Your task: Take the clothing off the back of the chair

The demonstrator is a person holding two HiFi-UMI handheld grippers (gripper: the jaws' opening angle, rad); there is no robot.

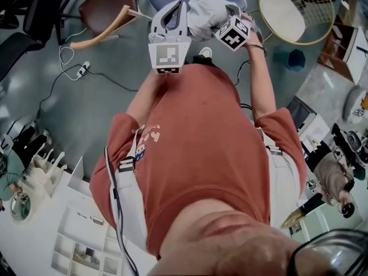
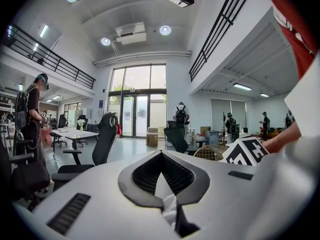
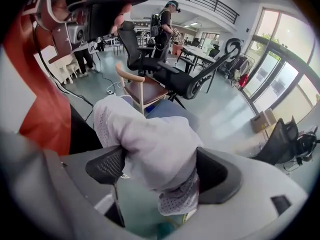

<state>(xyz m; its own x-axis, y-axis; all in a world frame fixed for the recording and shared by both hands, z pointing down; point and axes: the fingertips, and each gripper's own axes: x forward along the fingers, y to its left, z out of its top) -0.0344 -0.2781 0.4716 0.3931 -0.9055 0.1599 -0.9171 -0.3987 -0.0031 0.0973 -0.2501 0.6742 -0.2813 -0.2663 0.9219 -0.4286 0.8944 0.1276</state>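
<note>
L claw (image 2: 161, 170) clenched on clothing (image 1: 206, 13) edge | R claw (image 3: 160, 174) released, bunch betw jaws | long axis claw-to-claw

Both arms reach out to the clothing (image 1: 204, 10), your left forearm (image 1: 144, 96) and right forearm (image 1: 260, 79) bare and closing in on it from either side. Your left gripper (image 2: 160, 154) points roughly level at the clothing's left edge, jaws together with a scrap of its white cloth nipped low between them, and its marker cube (image 1: 168, 56) faces up at you. Your right gripper (image 3: 160, 173) tips steeply down over the clothing's right side, jaws spread wide, with the cloth bunched between them and touching both pads (image 3: 106, 166).
</note>
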